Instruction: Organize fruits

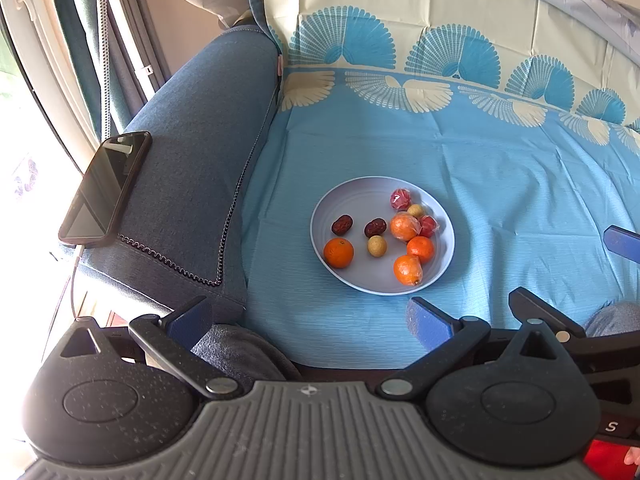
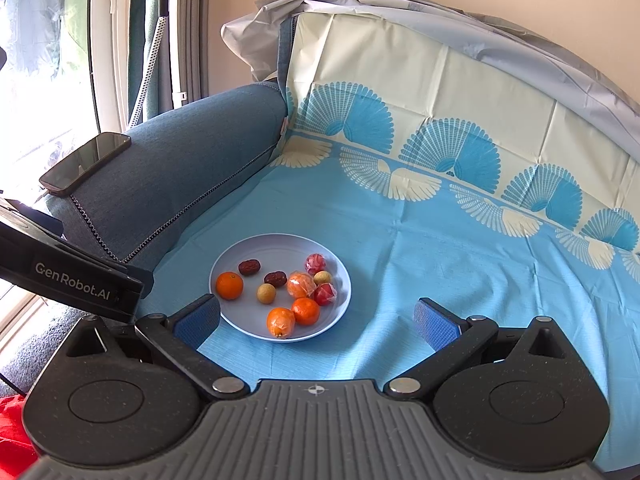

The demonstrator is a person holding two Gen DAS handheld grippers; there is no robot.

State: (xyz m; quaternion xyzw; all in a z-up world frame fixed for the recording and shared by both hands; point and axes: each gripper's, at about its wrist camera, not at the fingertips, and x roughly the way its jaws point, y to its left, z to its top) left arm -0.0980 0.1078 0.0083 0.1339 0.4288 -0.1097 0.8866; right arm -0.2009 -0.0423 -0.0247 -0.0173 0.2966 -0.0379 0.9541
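A pale blue plate (image 1: 360,196) (image 2: 276,244) lies on the blue cloth and holds several fruits: small oranges (image 1: 338,253) (image 2: 229,285), two dark red dates (image 1: 341,225) (image 2: 249,267), two pale longans (image 1: 376,246) (image 2: 266,293) and red fruits in clear wrap (image 1: 400,198) (image 2: 315,263). My left gripper (image 1: 308,316) is open and empty, in front of the plate. My right gripper (image 2: 316,320) is open and empty, its left pad beside the plate's near rim. The right gripper's blue fingertip (image 1: 622,242) shows at the right edge of the left wrist view.
A blue sofa armrest (image 1: 192,152) (image 2: 180,160) stands left of the plate with a black phone (image 1: 106,188) (image 2: 86,162) on it. The patterned cloth (image 1: 500,184) (image 2: 460,260) covers the seat and backrest. The left gripper's body (image 2: 72,276) reaches in from the left.
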